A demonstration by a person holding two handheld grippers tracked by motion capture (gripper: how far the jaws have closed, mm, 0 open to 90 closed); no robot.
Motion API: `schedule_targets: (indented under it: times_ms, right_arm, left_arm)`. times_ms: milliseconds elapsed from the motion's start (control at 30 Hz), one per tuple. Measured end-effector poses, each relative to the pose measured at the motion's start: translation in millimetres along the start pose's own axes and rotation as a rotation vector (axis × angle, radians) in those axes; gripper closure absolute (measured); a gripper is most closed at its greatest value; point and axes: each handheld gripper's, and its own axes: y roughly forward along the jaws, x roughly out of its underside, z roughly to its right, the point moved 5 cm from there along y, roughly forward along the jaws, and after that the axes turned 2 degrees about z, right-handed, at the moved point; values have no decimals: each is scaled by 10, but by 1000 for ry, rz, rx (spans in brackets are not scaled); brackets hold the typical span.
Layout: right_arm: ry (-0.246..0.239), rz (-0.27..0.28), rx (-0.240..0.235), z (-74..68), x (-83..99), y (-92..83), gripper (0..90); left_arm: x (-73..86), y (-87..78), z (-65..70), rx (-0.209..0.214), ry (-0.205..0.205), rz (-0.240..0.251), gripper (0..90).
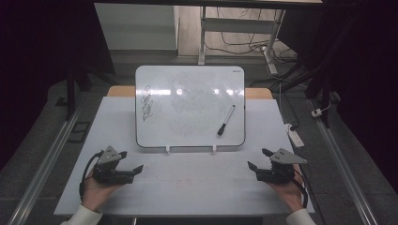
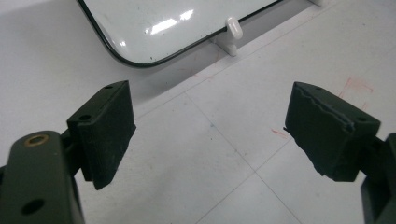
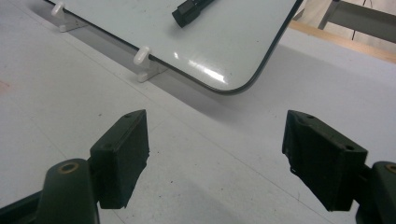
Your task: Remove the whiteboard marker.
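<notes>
Both claws open, marker point(image 1: 225, 120) on whiteboard point(image 1: 187, 84).

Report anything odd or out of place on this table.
Little stands out. The marker lies loose and slanted on the whiteboard, black scribbles mark its left side, and faint red smudges stain the table.

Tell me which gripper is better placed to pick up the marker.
Right. The marker lies on the whiteboard's right half, nearer the right gripper, whose jaws are open and empty. The left gripper, also open, sits far across.
</notes>
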Motion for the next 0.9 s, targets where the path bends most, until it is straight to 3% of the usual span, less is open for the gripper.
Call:
schedule_targets:
  times_ms: [300, 600, 900]
  right_arm:
    - [-7, -15, 11, -18, 7, 16, 252]
    - [16, -14, 10, -32, -41, 24, 264]
    - [54, 23, 46, -85, -496, 152, 295]
  left_arm:
    - [11, 7, -10, -4, 5, -4, 171]
    - [-7, 54, -4, 10, 18, -10, 171]
    - [0, 72, -19, 14, 28, -13, 171]
